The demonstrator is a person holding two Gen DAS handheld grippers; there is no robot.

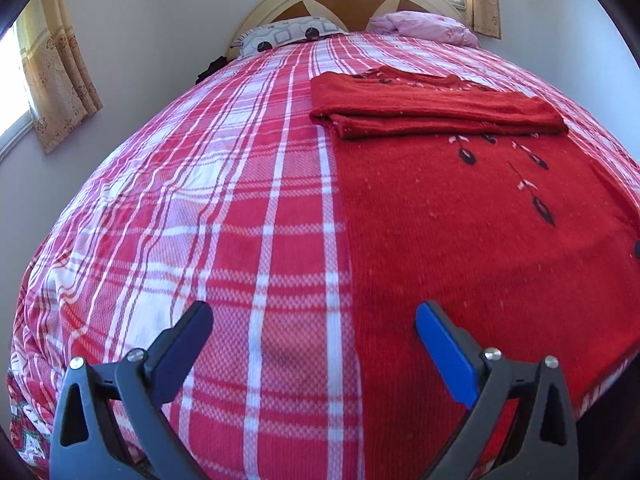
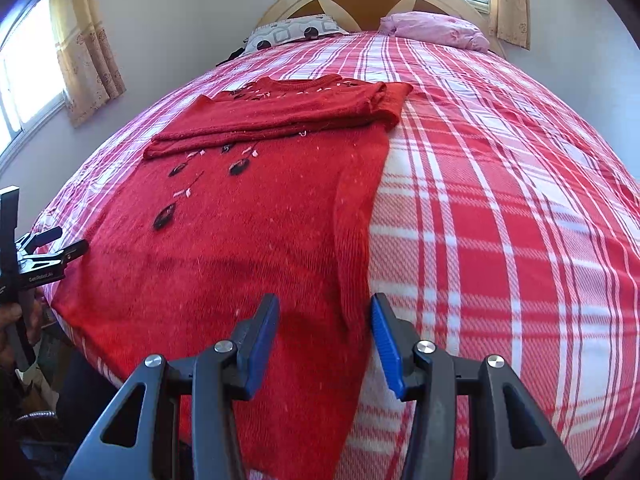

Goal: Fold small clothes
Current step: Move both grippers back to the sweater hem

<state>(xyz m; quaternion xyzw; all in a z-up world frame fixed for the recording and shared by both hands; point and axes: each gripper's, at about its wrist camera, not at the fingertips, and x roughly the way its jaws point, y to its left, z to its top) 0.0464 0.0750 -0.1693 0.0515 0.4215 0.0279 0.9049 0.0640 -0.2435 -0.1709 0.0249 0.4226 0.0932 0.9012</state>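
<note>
Both the left gripper (image 1: 314, 322) and right gripper (image 2: 325, 314) are hanging wide apart, empty, over the red sweater (image 2: 224, 240); no writing is readable.

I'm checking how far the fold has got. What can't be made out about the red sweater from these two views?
- The red sweater hem: both views, hidden past the near bed edge and behind each hand-held gripper.
- Its far side: left wrist view, cut off by the frame's right edge.
- Sleeves: folded across the chest; what lies beneath is hidden.

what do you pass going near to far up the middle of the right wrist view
right gripper → red sweater, body laid flat → its sleeves folded across the chest → plaid bedspread → patterned pillow and pink pillow → headboard
</note>
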